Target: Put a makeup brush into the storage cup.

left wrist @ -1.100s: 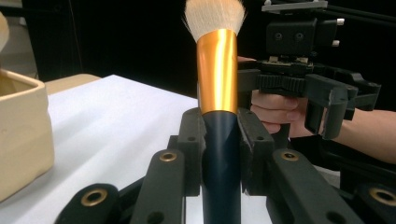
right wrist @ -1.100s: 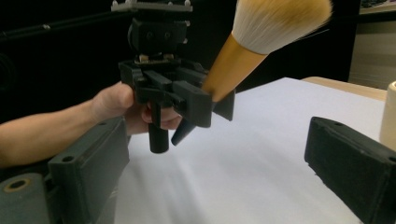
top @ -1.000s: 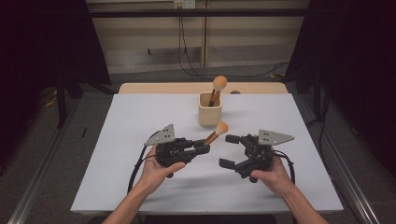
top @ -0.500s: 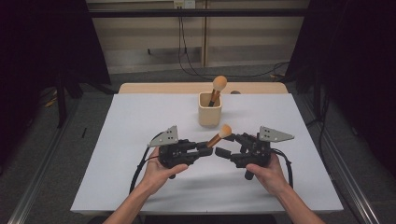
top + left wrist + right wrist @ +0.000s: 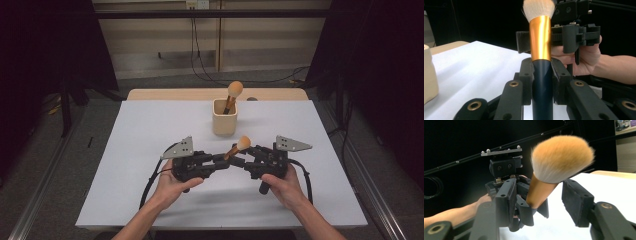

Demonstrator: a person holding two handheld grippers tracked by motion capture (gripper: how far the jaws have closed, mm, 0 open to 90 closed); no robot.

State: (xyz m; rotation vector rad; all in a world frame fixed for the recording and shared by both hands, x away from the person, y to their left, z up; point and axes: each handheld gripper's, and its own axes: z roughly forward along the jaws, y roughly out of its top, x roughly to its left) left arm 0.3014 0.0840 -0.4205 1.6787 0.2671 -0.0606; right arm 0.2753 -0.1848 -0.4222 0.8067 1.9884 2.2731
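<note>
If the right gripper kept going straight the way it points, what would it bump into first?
Probably the makeup brush. The right gripper points at the left gripper, which holds that brush by its dark handle. The right jaws have just been closing, with the gold collar between them; whether they touch it yet is unclear.

Left gripper (image 5: 541, 72), two black jaws rising from below: clamped on the dark blue handle of a makeup brush (image 5: 540, 40) with a gold metal ferrule and white-tipped bristles, standing upright. White table surface (image 5: 481, 65) beneath. Cream-coloured cup (image 5: 429, 75), partly visible at the left edge. Behind the brush: the other black gripper (image 5: 564, 37), held in a person's hand (image 5: 584, 58).
</note>
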